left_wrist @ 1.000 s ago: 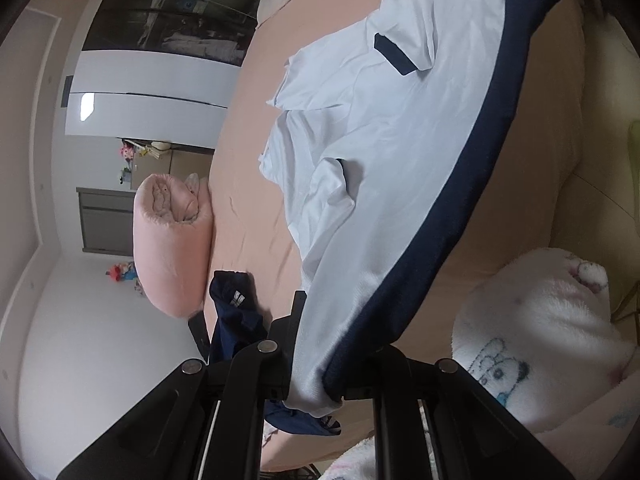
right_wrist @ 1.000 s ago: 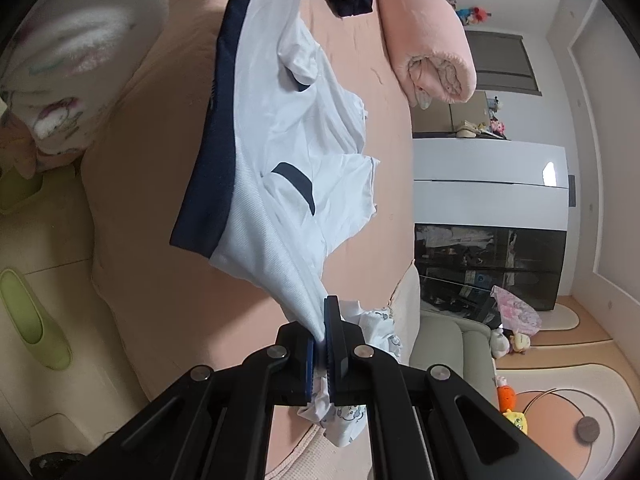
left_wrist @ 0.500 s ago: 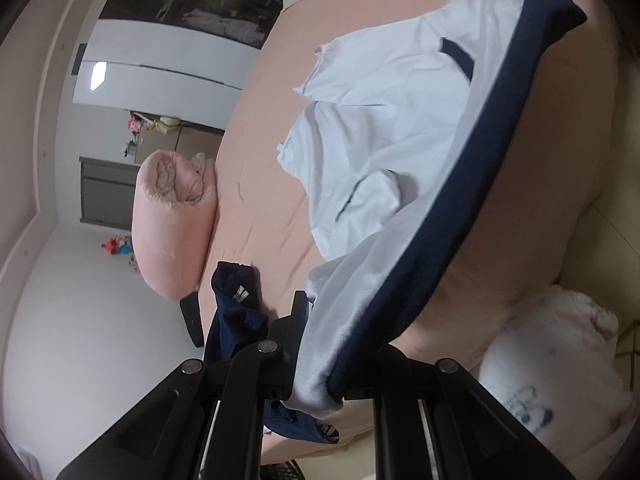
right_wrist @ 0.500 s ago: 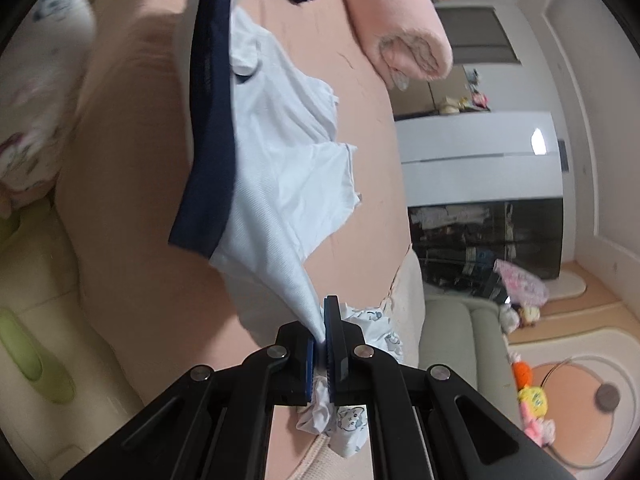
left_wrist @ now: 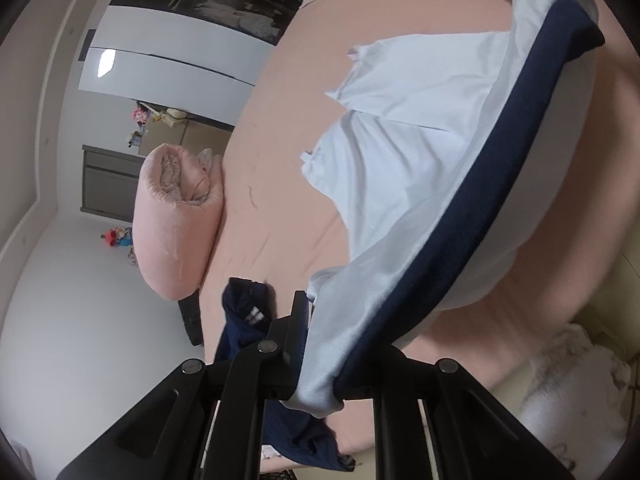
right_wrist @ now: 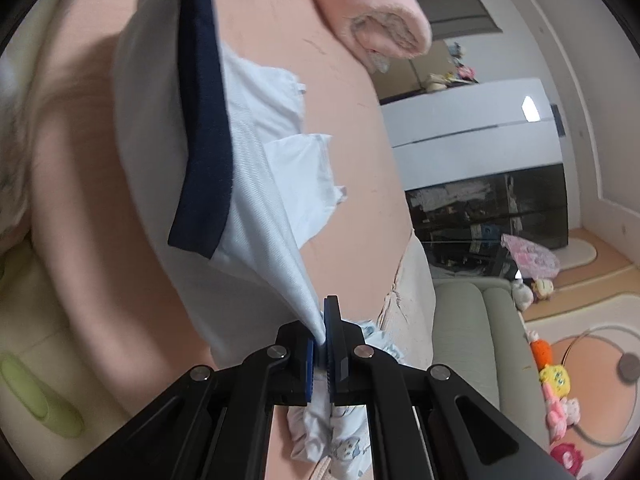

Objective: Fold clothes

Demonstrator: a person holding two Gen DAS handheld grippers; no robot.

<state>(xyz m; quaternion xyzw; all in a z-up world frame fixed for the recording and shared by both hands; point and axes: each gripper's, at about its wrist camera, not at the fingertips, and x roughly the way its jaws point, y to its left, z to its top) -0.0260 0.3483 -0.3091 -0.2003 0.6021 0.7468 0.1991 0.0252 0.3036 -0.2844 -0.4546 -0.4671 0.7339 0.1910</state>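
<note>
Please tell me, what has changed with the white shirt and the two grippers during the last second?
Both grippers stay shut on the white shirt, the left gripper at its navy-trimmed edge, the right gripper at a white corner. The held edge has lifted off the pink bed and the crumpled sleeves have pulled flatter. The pink rolled blanket and the navy garment have not moved.

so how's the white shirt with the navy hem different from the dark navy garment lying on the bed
The white shirt with the navy hem is held up off the pink bed along one edge by both grippers, left and right, each with jaws shut on it; the dark navy garment lies loose and crumpled, ungripped. The shirt is spread wide, the navy garment bunched small. The shirt is mostly white, the garment dark all over. Both rest on the same bed.
</note>
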